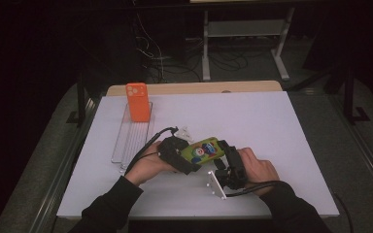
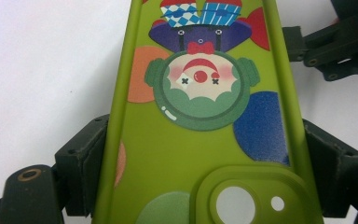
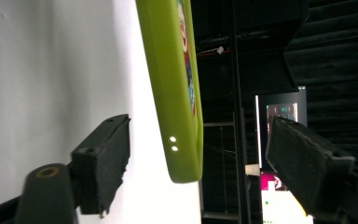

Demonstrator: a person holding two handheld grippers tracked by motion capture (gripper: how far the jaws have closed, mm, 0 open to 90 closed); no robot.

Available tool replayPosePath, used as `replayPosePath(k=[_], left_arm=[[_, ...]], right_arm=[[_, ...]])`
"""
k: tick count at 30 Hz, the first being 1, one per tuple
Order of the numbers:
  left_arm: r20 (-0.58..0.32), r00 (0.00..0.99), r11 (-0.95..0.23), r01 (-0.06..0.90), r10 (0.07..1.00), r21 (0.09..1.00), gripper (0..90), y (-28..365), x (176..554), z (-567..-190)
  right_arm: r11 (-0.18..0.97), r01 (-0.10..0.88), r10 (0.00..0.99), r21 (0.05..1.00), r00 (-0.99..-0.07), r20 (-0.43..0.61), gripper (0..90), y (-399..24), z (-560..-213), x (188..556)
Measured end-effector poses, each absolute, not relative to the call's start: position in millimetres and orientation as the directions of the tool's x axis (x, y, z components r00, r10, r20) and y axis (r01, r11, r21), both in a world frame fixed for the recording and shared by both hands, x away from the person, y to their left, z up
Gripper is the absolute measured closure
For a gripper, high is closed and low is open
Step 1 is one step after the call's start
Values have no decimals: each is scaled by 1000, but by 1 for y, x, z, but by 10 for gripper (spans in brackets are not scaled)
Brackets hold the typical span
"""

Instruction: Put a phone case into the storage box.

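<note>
A green phone case (image 1: 204,150) printed with a clown hangs just above the white board, between my two grippers. My left gripper (image 1: 190,155) is shut on its camera-hole end, and in the left gripper view the case (image 2: 200,140) sits squeezed between both pads (image 2: 81,163). My right gripper (image 1: 222,156) stands at the opposite end. In the right gripper view the case (image 3: 177,93) shows edge-on between the fingers (image 3: 105,154), with a gap on each side, so that gripper (image 3: 200,158) is open. The right gripper (image 2: 335,42) also shows beyond the case in the left gripper view.
An orange phone case (image 1: 137,102) stands upright at the far end of a clear ribbed tray (image 1: 131,138) on the left of the white board (image 1: 262,121). A small clear piece (image 1: 184,132) lies just behind the left gripper. Dark floor surrounds the table.
</note>
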State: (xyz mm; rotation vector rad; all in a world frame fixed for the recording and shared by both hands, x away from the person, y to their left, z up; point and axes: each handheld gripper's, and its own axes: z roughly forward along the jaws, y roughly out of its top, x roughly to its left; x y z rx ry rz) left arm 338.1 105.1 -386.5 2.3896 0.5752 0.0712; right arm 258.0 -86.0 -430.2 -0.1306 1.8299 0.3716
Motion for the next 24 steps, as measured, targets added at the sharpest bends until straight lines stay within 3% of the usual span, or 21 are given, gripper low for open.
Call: replayPosePath(k=[24], left_arm=[[-91,908,-700,376,408,607,155,101,336,-389]], right_arm=[[938,-331,-2,105,-307,-952,714,-76,-439,252]])
